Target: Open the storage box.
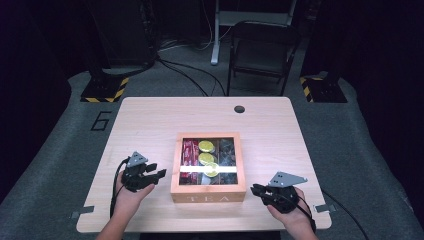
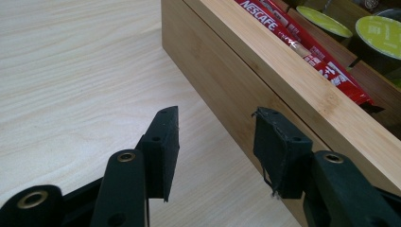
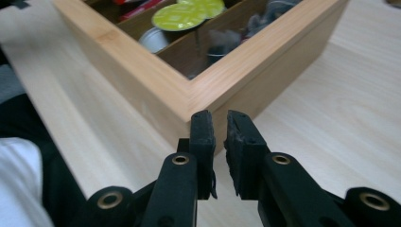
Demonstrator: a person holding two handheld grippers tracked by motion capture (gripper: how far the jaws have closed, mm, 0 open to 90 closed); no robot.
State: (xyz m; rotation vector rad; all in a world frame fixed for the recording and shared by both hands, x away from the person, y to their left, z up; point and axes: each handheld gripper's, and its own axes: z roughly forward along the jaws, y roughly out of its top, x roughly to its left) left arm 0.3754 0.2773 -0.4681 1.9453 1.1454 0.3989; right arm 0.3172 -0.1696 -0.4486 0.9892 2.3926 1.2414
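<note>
A wooden box marked TEA (image 1: pixel 207 193) stands in the middle of the table's near half. A bright strip of glare crosses its top, as on a clear pane. Inside lie red Nescafe sticks (image 1: pixel 189 152) (image 2: pixel 302 42) on the left, green-topped capsules (image 1: pixel 206 146) (image 3: pixel 177 16) in the middle and dark items (image 1: pixel 227 150) on the right. My left gripper (image 1: pixel 159 173) (image 2: pixel 215 116) is open and empty, just left of the box's side wall (image 2: pixel 236 71). My right gripper (image 1: pixel 255 189) (image 3: pixel 219 116) has its jaws almost together, empty, pointing at the box's near right corner (image 3: pixel 189 94).
The light wood table (image 1: pixel 150 120) has a round cable hole (image 1: pixel 239 109) near its far edge. A dark folding chair (image 1: pixel 262 47) stands on the floor behind the table. A person's hands hold both grippers at the table's front edge.
</note>
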